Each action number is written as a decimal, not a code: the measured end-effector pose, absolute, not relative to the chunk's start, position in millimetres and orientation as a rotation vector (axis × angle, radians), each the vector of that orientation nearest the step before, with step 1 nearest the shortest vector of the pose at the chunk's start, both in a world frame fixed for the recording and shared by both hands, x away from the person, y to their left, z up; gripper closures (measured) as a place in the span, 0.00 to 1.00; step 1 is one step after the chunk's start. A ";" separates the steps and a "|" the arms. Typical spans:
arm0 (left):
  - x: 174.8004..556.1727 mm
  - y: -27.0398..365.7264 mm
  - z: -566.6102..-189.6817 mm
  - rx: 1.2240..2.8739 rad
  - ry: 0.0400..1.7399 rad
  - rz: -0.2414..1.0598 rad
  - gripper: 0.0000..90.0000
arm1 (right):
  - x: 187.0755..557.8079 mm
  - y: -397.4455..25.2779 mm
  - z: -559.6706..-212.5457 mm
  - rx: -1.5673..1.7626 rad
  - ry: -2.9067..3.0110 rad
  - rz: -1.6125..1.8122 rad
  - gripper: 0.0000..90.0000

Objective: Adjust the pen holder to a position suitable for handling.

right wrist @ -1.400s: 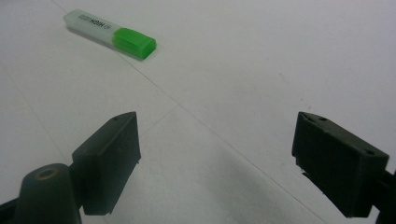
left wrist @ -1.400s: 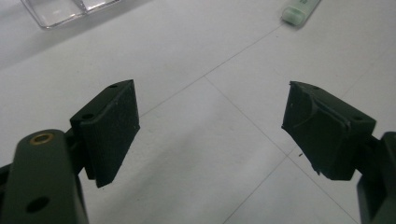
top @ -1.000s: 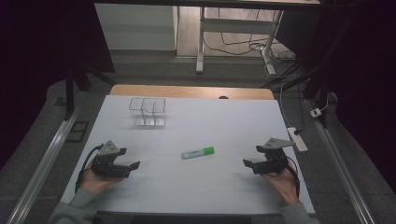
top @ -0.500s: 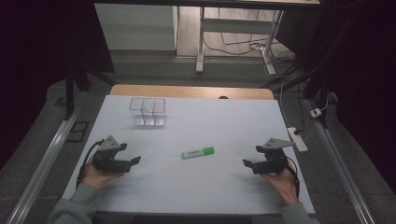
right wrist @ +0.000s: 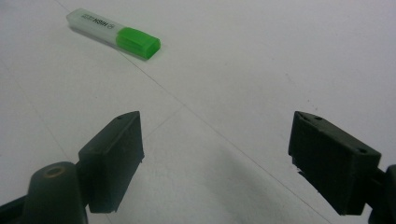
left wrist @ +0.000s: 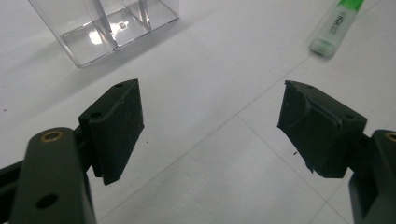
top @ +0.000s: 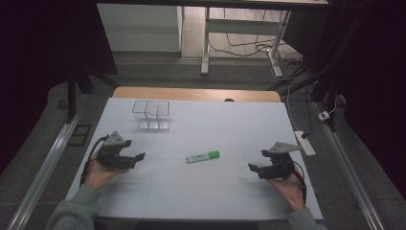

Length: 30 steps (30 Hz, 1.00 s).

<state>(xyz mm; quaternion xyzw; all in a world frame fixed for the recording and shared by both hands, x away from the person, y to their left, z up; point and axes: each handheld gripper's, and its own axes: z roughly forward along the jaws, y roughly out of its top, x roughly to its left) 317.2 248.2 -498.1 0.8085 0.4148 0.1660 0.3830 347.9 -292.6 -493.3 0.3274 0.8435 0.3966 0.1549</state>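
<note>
A green highlighter [top: 203, 156] lies flat near the middle of the white table [top: 220, 124]; it also appears at the top right of the left gripper view [left wrist: 337, 24] and at the top left of the right gripper view [right wrist: 114, 33]. A clear plastic divided box [top: 152, 115] stands at the back left, seen close up in the left gripper view [left wrist: 105, 25]. My left gripper [top: 140, 157] rests low at the table's left, open and holding nothing [left wrist: 210, 121]. My right gripper [top: 252, 167] is at the right, open and holding nothing [right wrist: 215, 154]. Both point toward the highlighter.
A wooden strip [top: 196, 93] edges the far side of the table. A power strip [top: 305, 142] lies off the right edge. Beyond are desk legs and cables on the floor [top: 249, 43].
The left hand and gripper have shifted slightly forward and to the right. The right gripper and the highlighter have not moved.
</note>
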 end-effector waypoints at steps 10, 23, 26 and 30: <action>345.6 255.3 -500.1 2.061 1.105 0.415 0.26 | 346.7 -291.3 -493.6 0.928 2.414 1.140 0.21; 372.4 268.8 -500.3 2.041 1.157 0.423 0.29 | 347.8 -290.2 -496.4 0.930 2.432 1.124 0.21; 377.1 273.5 -501.3 2.023 1.168 0.425 0.30 | 347.8 -289.5 -497.0 0.930 2.433 1.117 0.21; 383.0 280.3 -504.0 2.011 1.187 0.414 0.31 | 348.1 -289.0 -497.6 0.925 2.438 1.119 0.21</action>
